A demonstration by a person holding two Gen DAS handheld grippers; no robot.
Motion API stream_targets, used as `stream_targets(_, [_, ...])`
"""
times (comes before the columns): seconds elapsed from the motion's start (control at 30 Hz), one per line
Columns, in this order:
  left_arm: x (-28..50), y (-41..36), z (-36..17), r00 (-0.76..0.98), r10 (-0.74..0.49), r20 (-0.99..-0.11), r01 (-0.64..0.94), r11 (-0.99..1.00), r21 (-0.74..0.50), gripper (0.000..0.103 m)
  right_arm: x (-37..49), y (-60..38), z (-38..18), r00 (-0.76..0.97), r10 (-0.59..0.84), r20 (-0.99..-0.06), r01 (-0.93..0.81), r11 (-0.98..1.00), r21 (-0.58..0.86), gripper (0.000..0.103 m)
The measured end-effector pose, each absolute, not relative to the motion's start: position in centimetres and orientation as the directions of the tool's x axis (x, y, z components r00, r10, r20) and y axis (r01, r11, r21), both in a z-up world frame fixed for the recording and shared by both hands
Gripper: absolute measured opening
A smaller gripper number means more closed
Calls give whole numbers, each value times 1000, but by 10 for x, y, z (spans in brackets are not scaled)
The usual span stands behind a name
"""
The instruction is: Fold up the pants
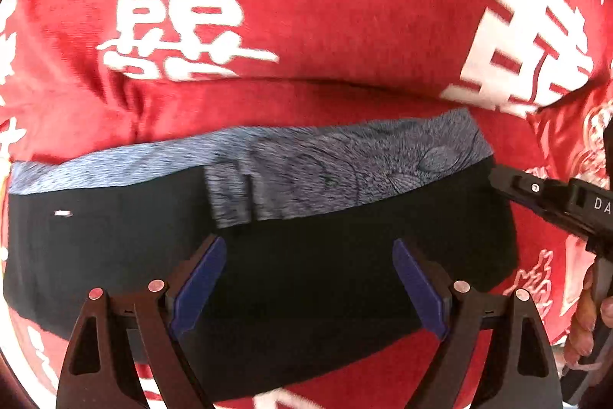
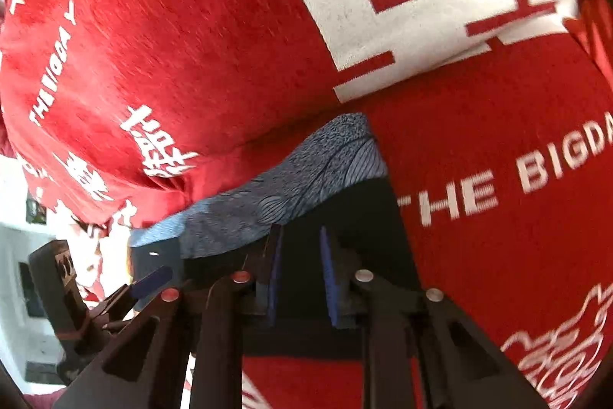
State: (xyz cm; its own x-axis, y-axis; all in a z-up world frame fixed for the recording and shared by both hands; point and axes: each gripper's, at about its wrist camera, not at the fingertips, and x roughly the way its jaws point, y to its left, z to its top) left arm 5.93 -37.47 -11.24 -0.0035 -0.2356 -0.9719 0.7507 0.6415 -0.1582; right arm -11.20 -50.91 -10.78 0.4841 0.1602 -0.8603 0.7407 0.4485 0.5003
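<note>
Black pants [image 1: 115, 255] lie folded flat on a red blanket, with the blue patterned waistband lining [image 1: 345, 156] turned up along their far edge. My left gripper [image 1: 306, 242] hangs over the middle of the pants, jaws wide open and holding nothing. My right gripper [image 1: 498, 175] comes in from the right, its tip at the pants' right end by the waistband. In the right wrist view the right gripper [image 2: 300, 229] shows only a narrow gap between its blue pads. The black pants [image 2: 364, 225] lie below, and no cloth is pinched.
The red blanket [image 1: 345, 25] with large white characters and lettering covers the whole surface and bulges in soft folds behind the pants. A hand [image 1: 586, 328] holds the right gripper's handle at the right edge. A bright room [image 2: 23, 275] shows past the blanket's left edge.
</note>
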Motion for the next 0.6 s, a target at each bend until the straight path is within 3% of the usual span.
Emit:
stream_targets(0.1, [56,-371,-145,-13,-121,-993,733,674,-92,90,-102,-503,-136,385,191,-903,754,499,427,21])
stream_targets(0.2, [61,-352,-148,-41,-156,-987,688,712,-141,95,-114,-498,-142,409,190,-892,749,489,448,21])
stream_targets(0.43, [51,-350,-142,-11,-96,-995,683,726,-78,98,-136,-481,-131,416,212,-884,735,495,464,23])
stream_targets(0.6, [45,-351,-143,13,-58,-998,644,764,-35,102,-126,-462,-113,396,224,-890,692,565,450,47])
